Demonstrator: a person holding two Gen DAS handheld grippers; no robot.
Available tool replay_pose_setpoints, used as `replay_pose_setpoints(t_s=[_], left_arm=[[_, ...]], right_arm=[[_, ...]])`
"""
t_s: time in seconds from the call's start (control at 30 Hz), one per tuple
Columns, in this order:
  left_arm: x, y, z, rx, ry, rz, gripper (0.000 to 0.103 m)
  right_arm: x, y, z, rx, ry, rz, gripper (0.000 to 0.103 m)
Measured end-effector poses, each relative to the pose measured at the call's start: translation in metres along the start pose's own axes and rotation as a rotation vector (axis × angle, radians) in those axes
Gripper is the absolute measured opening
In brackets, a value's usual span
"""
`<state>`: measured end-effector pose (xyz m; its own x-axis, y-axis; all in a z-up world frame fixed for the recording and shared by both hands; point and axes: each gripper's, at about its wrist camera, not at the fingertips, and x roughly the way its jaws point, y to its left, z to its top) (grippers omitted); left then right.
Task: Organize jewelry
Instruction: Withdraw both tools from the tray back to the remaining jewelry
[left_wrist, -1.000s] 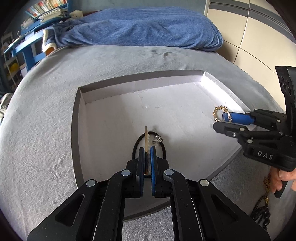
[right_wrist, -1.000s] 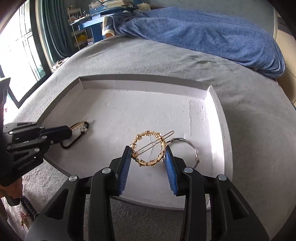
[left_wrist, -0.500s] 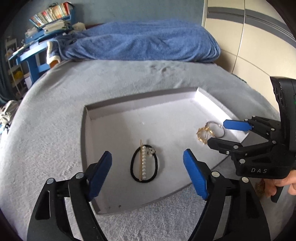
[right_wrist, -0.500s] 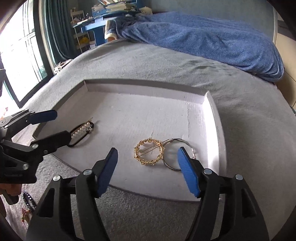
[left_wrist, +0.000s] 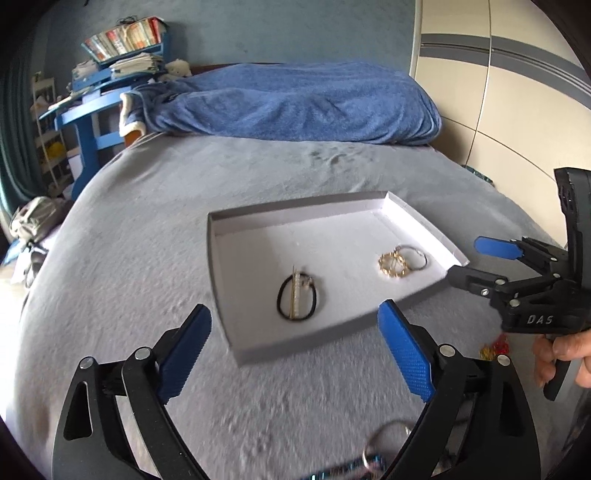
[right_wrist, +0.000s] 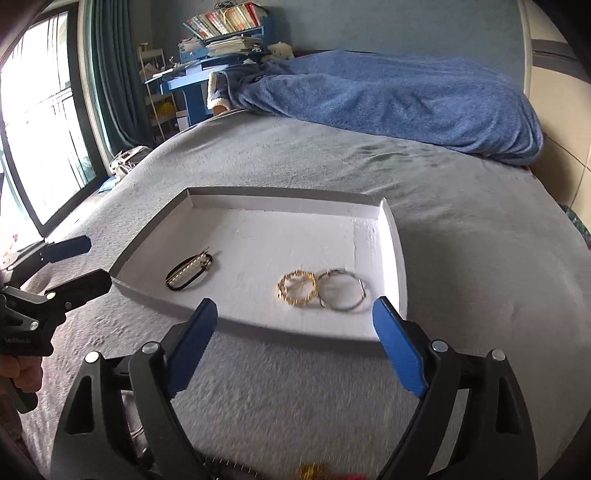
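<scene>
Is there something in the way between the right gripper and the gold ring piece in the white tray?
Only the tray's low near wall lies between the open right gripper and the gold ring piece. The silver hoop lies touching it on the right.

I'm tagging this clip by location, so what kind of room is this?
Most likely a bedroom: a bed with a grey cover, a rumpled blue blanket at its far end, and a blue desk with books by the curtained window.
</scene>
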<state>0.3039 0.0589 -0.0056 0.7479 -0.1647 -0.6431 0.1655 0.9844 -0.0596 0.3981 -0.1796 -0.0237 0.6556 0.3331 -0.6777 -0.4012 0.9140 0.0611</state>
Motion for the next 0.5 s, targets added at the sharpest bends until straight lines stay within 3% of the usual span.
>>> replay_pose_setpoints(t_s=[0.5], left_arm=[[-0.044, -0.010, -0.056, 0.000, 0.027, 0.035, 0.093]], right_arm=[[-0.049, -0.016, -0.052, 0.062, -0.003, -0.053, 0.092]])
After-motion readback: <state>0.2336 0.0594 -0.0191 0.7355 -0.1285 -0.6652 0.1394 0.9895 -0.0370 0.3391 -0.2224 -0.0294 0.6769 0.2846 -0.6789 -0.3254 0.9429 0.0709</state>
